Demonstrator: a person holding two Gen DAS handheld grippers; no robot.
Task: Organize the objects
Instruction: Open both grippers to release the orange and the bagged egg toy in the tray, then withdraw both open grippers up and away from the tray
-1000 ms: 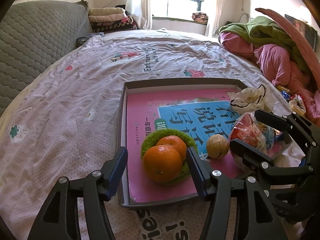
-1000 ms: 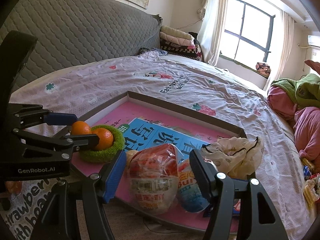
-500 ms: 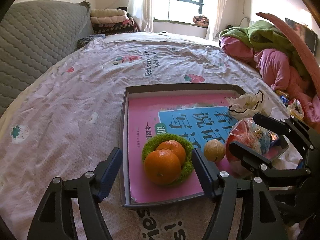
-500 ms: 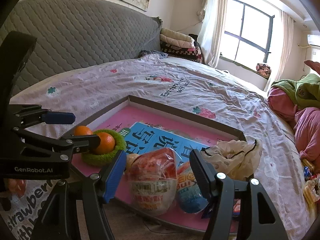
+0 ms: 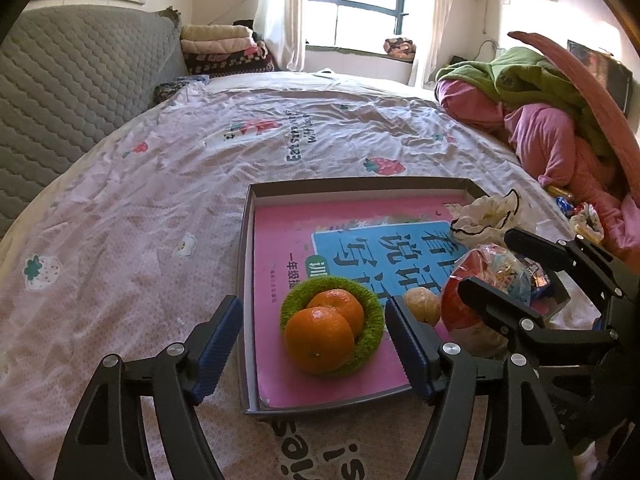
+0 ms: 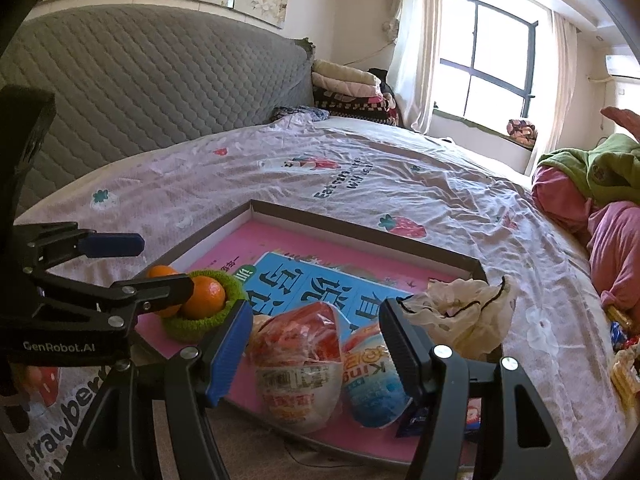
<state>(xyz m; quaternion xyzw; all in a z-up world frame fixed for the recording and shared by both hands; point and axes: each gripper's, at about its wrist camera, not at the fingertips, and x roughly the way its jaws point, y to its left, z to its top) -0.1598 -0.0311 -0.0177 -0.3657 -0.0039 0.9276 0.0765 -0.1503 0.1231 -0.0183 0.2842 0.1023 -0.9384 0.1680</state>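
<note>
A shallow grey tray (image 5: pixel 352 186) lies on the bed with a pink and blue book (image 5: pixel 276 240) in it. On the book sit a green knitted bowl (image 5: pixel 370 312) with two oranges (image 5: pixel 319 339), a walnut (image 5: pixel 420 303), a red snack bag (image 6: pixel 298 364), a blue snack bag (image 6: pixel 374 384) and a crumpled white cloth (image 6: pixel 464 316). My left gripper (image 5: pixel 314 350) is open and empty, just in front of the oranges. My right gripper (image 6: pixel 314 342) is open and empty, above the snack bags.
The tray rests on a pale strawberry-print sheet (image 5: pixel 160 184). A grey quilted headboard (image 6: pixel 140 96) runs along the left. Pink and green bedding (image 5: pixel 532 120) is heaped at the right, with small wrappers (image 5: pixel 586 220) beside it. Folded blankets (image 5: pixel 224 50) lie under the window.
Both grippers have drawn back and up from the tray, which now looks smaller and farther away. Both stayed open; no object moved.
</note>
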